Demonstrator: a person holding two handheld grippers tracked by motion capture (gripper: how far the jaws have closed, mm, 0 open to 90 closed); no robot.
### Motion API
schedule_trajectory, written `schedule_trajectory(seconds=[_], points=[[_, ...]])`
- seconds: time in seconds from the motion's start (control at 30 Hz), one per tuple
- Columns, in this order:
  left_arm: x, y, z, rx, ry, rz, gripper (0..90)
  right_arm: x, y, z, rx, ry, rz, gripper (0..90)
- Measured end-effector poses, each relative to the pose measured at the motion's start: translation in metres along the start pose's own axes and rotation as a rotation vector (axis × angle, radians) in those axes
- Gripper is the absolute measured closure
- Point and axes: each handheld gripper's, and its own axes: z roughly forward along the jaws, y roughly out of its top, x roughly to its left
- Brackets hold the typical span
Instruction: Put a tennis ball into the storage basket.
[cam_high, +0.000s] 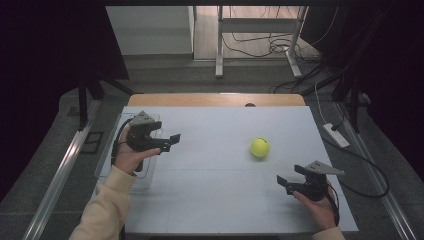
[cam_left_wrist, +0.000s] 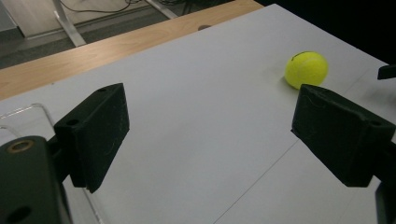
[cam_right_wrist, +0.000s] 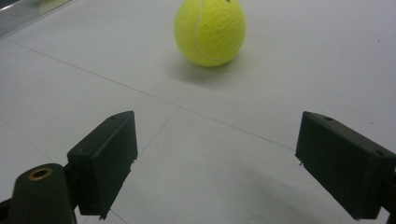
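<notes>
Nearest, at the right of the white tabletop (cam_high: 215, 200), the right tool (cam_high: 284, 182) sits low in the person's hand with its jaws spread wide and nothing between them. Its own view looks straight over the bare surface at the tennis ball (cam_right_wrist: 210, 30), close enough to show the white seam, which the high view does not resolve. Farther off and to the left, the left tool (cam_high: 172, 141) hangs above the tabletop, jaws also wide and empty. Its view puts the ball (cam_left_wrist: 306, 69) off to the far right, and catches the clear plastic tray (cam_left_wrist: 28, 114) at the left edge. From above, the ball (cam_high: 259, 147) rests right of centre, apart from both tools.
</notes>
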Motion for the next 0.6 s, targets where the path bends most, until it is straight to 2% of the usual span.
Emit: schedule_trajectory(seconds=[0.37,0.6], points=[[-0.011,0.008,0.020,0.019,-0.029,0.020,12.2,0.000,0.000,-0.001,-0.005,0.002,0.011,12.6],[-0.016,0.009,0.028,0.023,-0.039,0.027,12.2,0.001,0.001,-0.001,-0.008,0.002,0.008,12.7]])
